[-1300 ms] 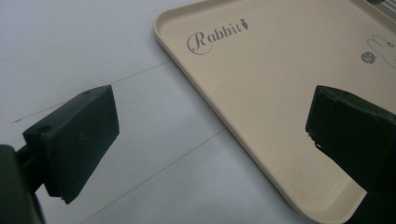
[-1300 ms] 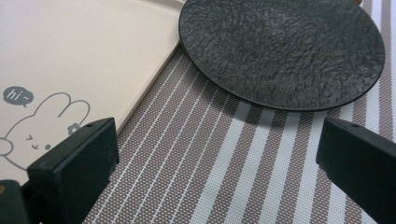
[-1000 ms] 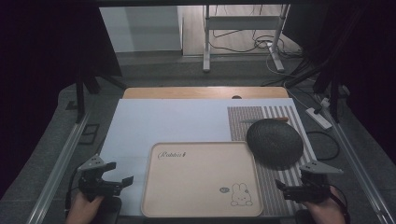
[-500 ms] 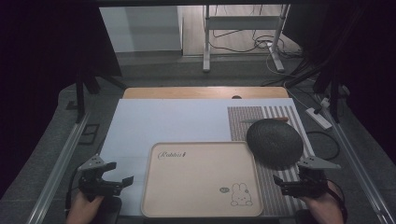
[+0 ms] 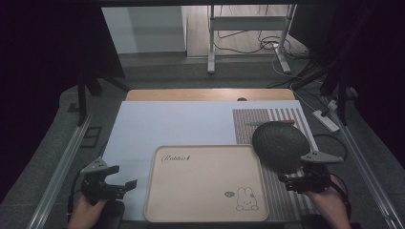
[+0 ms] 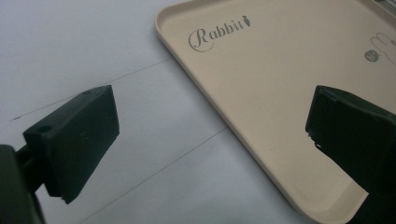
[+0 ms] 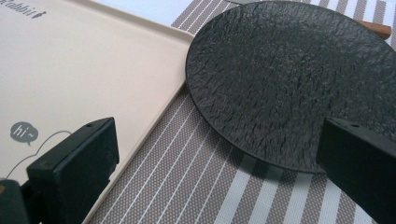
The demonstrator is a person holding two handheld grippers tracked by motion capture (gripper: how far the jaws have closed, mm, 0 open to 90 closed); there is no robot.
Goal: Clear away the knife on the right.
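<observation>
Black plate: we see it on the striped mat, beside the tray.
Right gripper: wide, just beside the plate.
Left gripper: wide, empty.

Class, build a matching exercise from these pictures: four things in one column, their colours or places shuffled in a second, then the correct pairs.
Things:
1. tray
2. plate
3. placemat
4. left gripper

Descriptions:
A. black, rough-textured, round
B. striped, under the plate
C. beige, with a rabbit drawing
D. open, left of the tray

Pairs: 1-C, 2-A, 3-B, 4-D
</observation>
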